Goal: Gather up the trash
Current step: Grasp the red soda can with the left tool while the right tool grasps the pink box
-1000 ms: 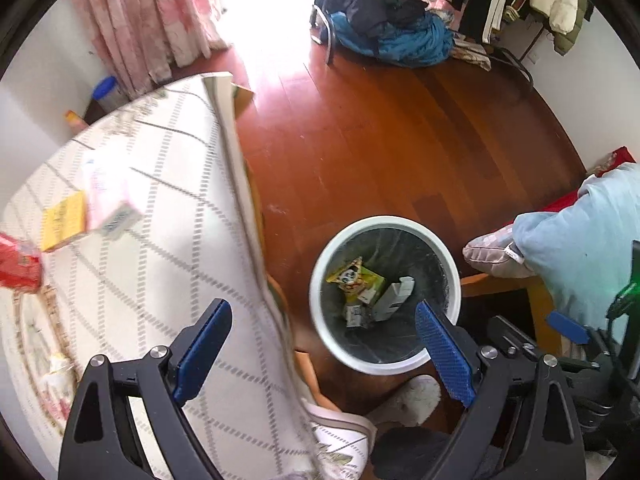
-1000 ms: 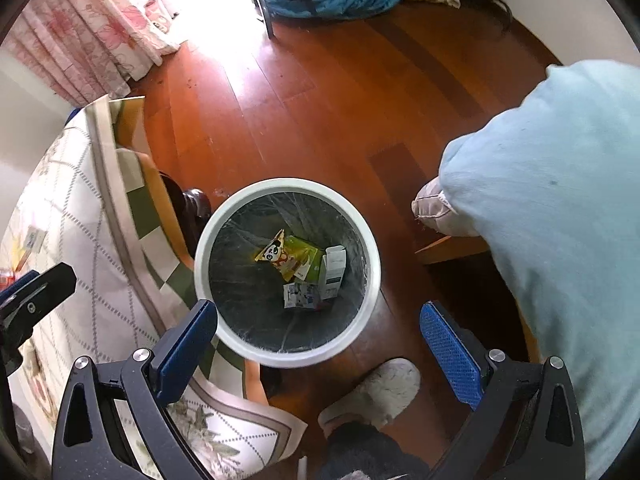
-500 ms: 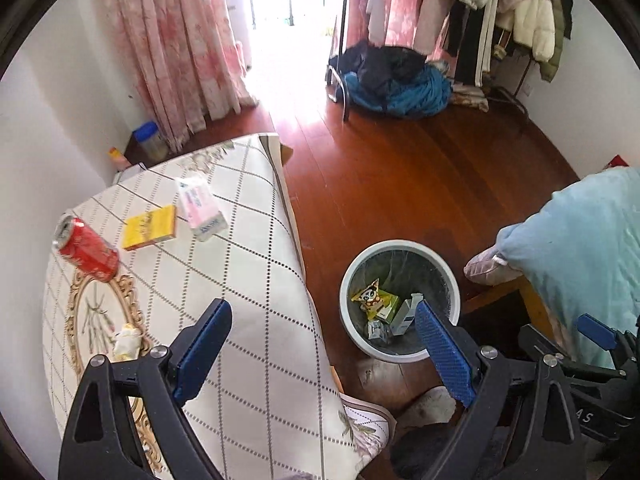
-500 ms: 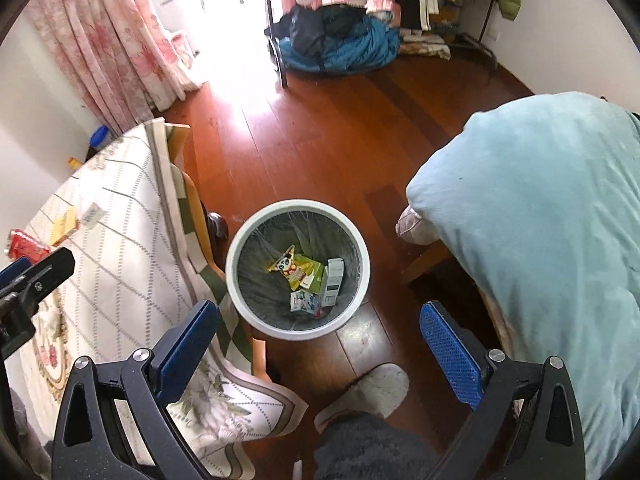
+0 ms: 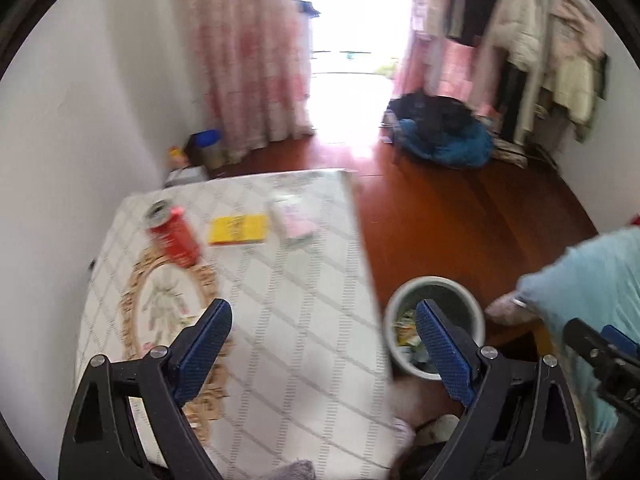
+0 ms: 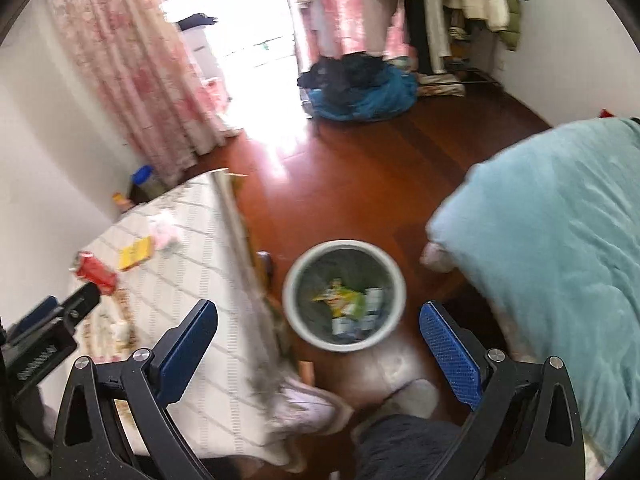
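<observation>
Left tool [image 5: 322, 344] spread apart, empty, over tabletop [image 5: 288, 320]. Right tool [image 6: 318, 344] spread apart, empty. Trash bin [image 6: 298, 280] on floor just beyond it at 12 o'clock, wrappers inside. On tabletop at left tool's 11 o'clock: red can [image 5: 174, 236] lying down, yellow packet [image 5: 239, 229], pink packet [image 5: 294, 220].

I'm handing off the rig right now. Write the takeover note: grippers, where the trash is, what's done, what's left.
Left gripper: open, empty, over the table.
Right gripper: open, empty, above the bin.
Bin stands on the floor beside the table and already holds several wrappers.
On the table: red can lying on its side, yellow packet, pink packet, apart from one another.
Left: pick up those three and drop them in the bin.
</observation>
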`<act>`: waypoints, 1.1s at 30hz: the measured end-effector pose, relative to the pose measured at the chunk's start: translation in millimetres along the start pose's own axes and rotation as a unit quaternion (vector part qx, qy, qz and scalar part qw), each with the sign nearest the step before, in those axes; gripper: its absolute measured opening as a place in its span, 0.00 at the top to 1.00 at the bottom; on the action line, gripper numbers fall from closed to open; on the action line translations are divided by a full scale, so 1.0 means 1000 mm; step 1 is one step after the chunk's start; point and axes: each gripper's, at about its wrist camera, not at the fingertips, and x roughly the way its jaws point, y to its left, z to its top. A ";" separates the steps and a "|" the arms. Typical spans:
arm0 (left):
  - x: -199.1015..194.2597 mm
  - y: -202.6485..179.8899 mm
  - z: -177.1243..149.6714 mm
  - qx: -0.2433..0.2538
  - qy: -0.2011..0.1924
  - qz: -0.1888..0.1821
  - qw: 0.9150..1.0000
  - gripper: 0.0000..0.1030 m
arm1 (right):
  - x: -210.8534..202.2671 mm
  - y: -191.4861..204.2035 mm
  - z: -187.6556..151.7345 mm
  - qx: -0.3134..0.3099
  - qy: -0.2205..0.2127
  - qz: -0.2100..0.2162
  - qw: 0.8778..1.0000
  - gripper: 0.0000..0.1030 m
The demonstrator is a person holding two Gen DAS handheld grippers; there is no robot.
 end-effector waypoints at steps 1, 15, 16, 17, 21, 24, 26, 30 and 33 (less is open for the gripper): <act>0.007 0.015 0.001 -0.010 0.004 0.012 1.000 0.09 | 0.006 0.013 0.002 -0.010 0.008 0.011 1.000 0.01; 0.125 0.205 0.052 -0.113 0.077 0.115 0.984 0.09 | 0.204 0.218 0.054 -0.139 0.141 0.065 0.978 0.07; 0.134 0.207 0.056 -0.112 0.084 0.110 0.984 0.09 | 0.224 0.231 0.059 -0.146 0.151 0.060 0.976 0.08; 0.145 0.208 0.060 -0.111 0.095 0.108 0.983 0.09 | 0.239 0.240 0.064 -0.146 0.157 0.059 0.975 0.10; 0.177 0.209 0.071 -0.104 0.124 0.103 0.981 0.09 | 0.288 0.260 0.079 -0.144 0.187 0.048 0.971 0.14; 0.199 0.208 0.073 -0.096 0.139 0.106 0.980 0.09 | 0.313 0.273 0.086 -0.158 0.197 0.036 0.967 0.14; 0.209 0.208 0.074 -0.092 0.145 0.103 0.980 0.09 | 0.325 0.279 0.088 -0.164 0.203 0.030 0.965 0.15; 0.219 0.211 0.076 -0.089 0.142 0.100 0.981 0.10 | 0.340 0.282 0.092 -0.163 0.211 0.030 0.963 0.27; 0.220 0.210 0.076 -0.088 0.134 0.097 0.982 0.10 | 0.347 0.284 0.094 -0.160 0.217 0.038 0.962 0.31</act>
